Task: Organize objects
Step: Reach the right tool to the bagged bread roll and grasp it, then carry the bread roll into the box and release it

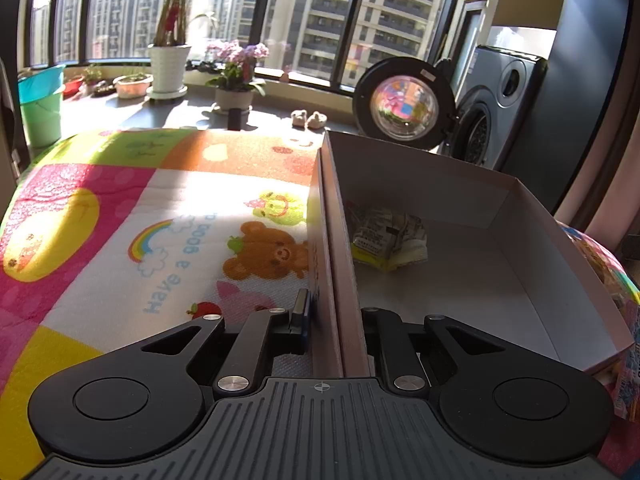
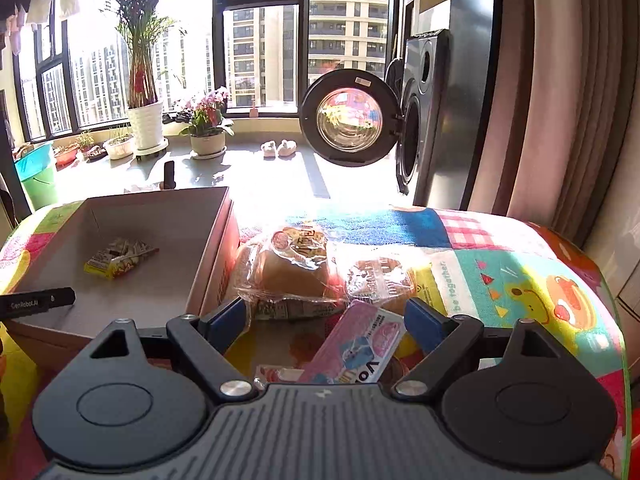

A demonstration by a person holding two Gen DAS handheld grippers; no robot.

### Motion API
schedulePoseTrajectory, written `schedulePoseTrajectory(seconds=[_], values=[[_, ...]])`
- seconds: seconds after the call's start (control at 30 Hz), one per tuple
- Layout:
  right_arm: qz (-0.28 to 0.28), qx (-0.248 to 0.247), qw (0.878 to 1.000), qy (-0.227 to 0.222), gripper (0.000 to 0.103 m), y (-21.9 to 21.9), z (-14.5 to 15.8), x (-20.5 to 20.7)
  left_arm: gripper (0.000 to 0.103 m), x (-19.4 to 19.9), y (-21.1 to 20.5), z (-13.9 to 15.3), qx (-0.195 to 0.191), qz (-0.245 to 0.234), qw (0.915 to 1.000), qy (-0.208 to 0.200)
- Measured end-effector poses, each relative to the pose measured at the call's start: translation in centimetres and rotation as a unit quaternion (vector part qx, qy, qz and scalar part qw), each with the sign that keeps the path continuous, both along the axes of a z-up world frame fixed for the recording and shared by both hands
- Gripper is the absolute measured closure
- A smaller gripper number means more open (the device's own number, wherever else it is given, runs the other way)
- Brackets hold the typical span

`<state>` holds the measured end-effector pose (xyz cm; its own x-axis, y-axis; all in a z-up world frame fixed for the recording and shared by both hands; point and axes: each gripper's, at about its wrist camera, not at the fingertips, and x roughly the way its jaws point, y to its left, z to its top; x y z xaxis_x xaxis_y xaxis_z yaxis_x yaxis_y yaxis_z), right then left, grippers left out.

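Observation:
A cardboard box (image 1: 460, 184) stands on the patterned mat, holding a yellow snack packet (image 1: 384, 238). My left gripper (image 1: 334, 320) is shut on the box's near left wall, one finger outside and one inside. In the right wrist view the box (image 2: 208, 256) is at left with the snack packet (image 2: 120, 258) inside, and the left gripper's finger (image 2: 38, 300) shows on its near wall. My right gripper (image 2: 324, 320) is open, above a pink packet (image 2: 356, 346) and just in front of a wrapped bread bag (image 2: 292, 272).
A colourful cartoon mat (image 1: 160, 232) covers the surface. A second clear wrapped pastry (image 2: 380, 280) lies right of the bread. Beyond are potted plants (image 2: 146, 120), slippers (image 2: 278, 148), a green bucket (image 1: 40, 108) and a washing machine with open door (image 2: 348, 118).

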<state>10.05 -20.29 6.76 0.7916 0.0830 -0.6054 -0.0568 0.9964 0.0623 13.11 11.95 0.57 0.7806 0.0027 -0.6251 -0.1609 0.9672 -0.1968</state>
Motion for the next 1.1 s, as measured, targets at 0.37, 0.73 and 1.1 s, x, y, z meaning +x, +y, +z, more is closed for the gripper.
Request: schedulePoseTrajectory(seconds=[0.37, 0.73, 1.1], values=[[-0.046, 0.040, 0.994, 0.090, 0.027, 0.2, -3.3, 10.7, 0.087, 0.0, 0.2, 0.0, -0.006, -0.003, 1.0000, 0.000], [0.032, 0.042, 0.996, 0.066, 0.052, 0.0, 2.6, -1.3, 0.087, 0.0, 0.2, 0.0, -0.004, -0.004, 1.0000, 0.000], [0.109, 0.051, 0.984, 0.132, 0.052, 2.2, 1.7, -14.3, 0.087, 0.0, 0.2, 0.1, -0.003, -0.004, 1.0000, 0.000]])
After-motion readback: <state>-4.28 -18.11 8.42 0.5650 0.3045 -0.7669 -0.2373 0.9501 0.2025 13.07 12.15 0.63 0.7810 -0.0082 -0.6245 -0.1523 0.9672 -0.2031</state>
